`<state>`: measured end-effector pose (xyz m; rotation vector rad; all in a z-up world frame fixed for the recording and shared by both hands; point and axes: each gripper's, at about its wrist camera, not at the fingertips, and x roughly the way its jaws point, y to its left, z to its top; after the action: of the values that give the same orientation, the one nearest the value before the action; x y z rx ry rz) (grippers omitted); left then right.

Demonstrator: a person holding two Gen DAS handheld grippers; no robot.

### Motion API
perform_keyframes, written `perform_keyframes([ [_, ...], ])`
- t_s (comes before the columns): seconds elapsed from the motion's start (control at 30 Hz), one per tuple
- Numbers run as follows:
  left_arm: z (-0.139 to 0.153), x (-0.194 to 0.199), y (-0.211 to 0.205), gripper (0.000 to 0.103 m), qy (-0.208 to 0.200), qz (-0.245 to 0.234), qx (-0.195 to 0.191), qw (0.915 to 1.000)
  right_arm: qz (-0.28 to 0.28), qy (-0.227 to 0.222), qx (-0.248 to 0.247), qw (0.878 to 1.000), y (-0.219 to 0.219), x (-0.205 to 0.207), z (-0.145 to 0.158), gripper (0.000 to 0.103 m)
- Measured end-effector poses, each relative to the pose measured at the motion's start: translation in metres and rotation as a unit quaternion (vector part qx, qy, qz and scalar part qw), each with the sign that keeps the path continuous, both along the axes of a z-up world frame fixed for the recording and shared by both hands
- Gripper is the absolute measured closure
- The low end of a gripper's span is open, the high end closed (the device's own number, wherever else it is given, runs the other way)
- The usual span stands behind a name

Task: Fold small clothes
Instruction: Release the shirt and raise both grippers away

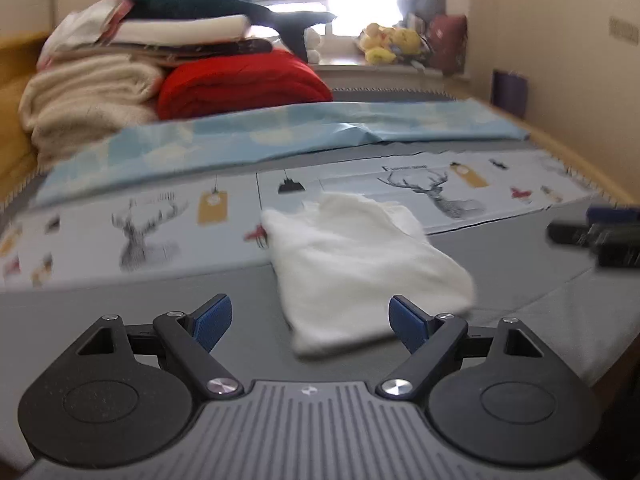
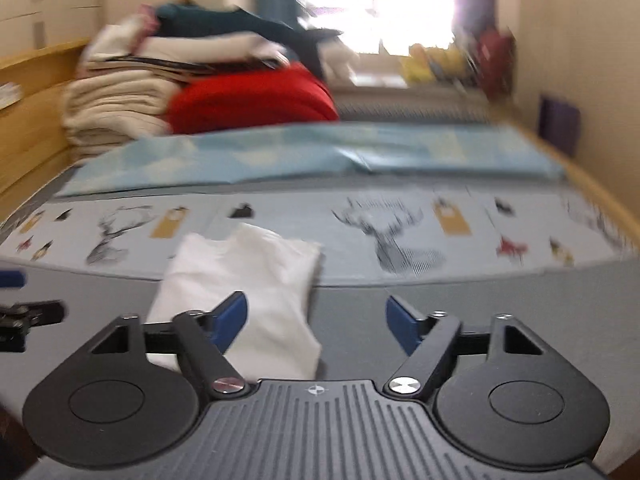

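A small white garment (image 1: 360,268) lies folded on the grey bed surface (image 1: 120,308), its far end over the deer-print cloth (image 1: 132,228). My left gripper (image 1: 310,322) hovers above its near end, open, with nothing between the blue pads (image 1: 214,320). In the right wrist view the same white garment (image 2: 248,276) lies left of centre. My right gripper (image 2: 316,322) is open and empty above the grey surface, its left pad over the garment's near edge. The right gripper shows blurred at the left wrist view's right edge (image 1: 596,232), and the left gripper at the right wrist view's left edge (image 2: 24,312).
A stack of folded blankets and clothes (image 1: 120,64) with a red bundle (image 1: 244,84) stands at the bed's far left. A light blue sheet (image 1: 280,136) lies across the bed beyond the deer-print cloth. Wooden bed rails (image 2: 36,92) run along both sides. Soft toys (image 1: 388,42) sit on the windowsill.
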<state>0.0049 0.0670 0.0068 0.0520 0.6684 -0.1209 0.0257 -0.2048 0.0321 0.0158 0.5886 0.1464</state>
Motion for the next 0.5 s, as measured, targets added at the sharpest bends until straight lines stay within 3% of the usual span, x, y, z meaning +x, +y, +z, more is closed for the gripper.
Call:
perform_keyframes([
  [0.1,-0.023,-0.007,-0.009,0.014,0.078,0.032,-0.027,0.9961,0.016,0.005,-0.037,0.999,0.008,-0.021,-0.013,0.019],
  [0.23,-0.026,-0.001,-0.019,0.013,0.067,0.055,0.015,0.9961,0.025,0.007,-0.046,0.999,0.019,-0.028,-0.018,0.018],
  [0.37,-0.032,0.008,-0.017,0.013,0.092,0.066,-0.008,0.9935,0.019,0.019,-0.037,0.999,0.024,-0.025,-0.020,0.018],
  [0.5,-0.032,0.006,-0.012,0.013,0.082,0.068,-0.004,0.9943,0.010,0.037,-0.027,0.999,0.028,-0.020,-0.024,0.017],
])
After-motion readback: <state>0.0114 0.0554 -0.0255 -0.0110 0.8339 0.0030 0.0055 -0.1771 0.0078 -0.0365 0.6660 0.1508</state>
